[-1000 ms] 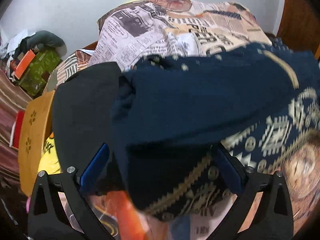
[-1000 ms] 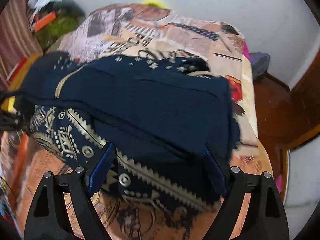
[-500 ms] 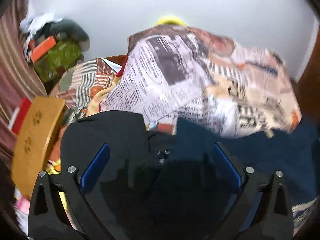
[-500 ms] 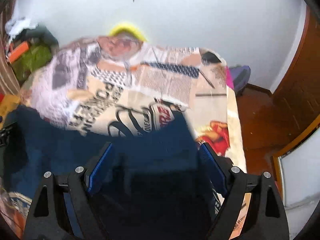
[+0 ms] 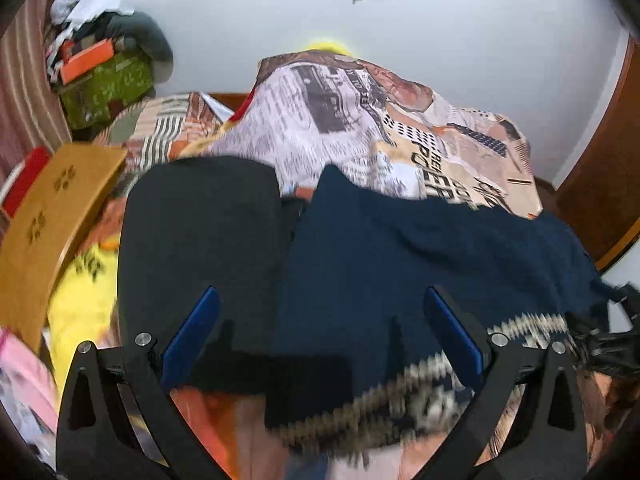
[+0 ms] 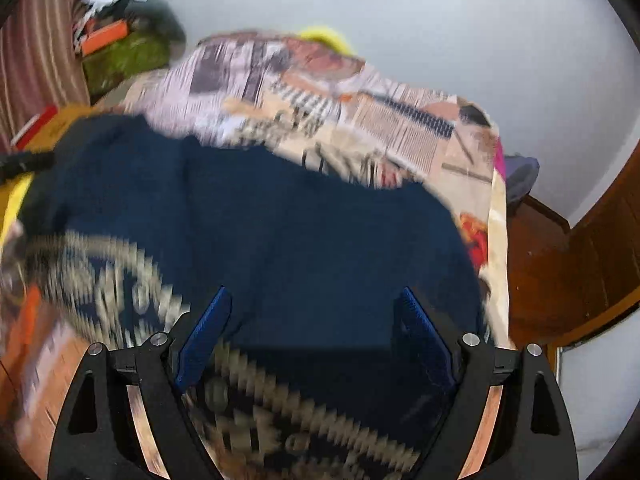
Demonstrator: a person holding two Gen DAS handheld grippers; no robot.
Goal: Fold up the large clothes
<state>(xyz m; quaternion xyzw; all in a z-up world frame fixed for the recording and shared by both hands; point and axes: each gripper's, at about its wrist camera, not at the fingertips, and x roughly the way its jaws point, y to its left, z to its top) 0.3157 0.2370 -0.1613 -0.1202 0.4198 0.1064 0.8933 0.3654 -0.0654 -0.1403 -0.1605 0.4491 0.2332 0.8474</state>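
Observation:
A large navy garment (image 5: pixel 420 248) with a cream patterned border (image 5: pixel 400 400) lies spread on the newspaper-print bedspread (image 5: pixel 360 120). A black folded garment (image 5: pixel 200 232) lies to its left, touching it. My left gripper (image 5: pixel 320 292) hovers open over the seam between the two, and its blue pads (image 5: pixel 192 336) grip nothing. In the right wrist view the same navy garment (image 6: pixel 300 232) fills the middle, its patterned band (image 6: pixel 120 280) blurred at lower left. My right gripper (image 6: pixel 315 292) stands open above the cloth's near part, and no fold is pinched between its pads.
A wooden board with paw cut-outs (image 5: pixel 52 224) and a yellow cloth (image 5: pixel 84 292) lie left of the black garment. A cluttered green box (image 5: pixel 108 84) sits in the far left corner. Wooden floor and a door frame (image 6: pixel 560 260) border the bed's right edge.
A second ago the navy garment was bunched up between both pairs of jaws, pattern showing. It now lies flatter with plain navy on top, and both grippers have drawn back from it.

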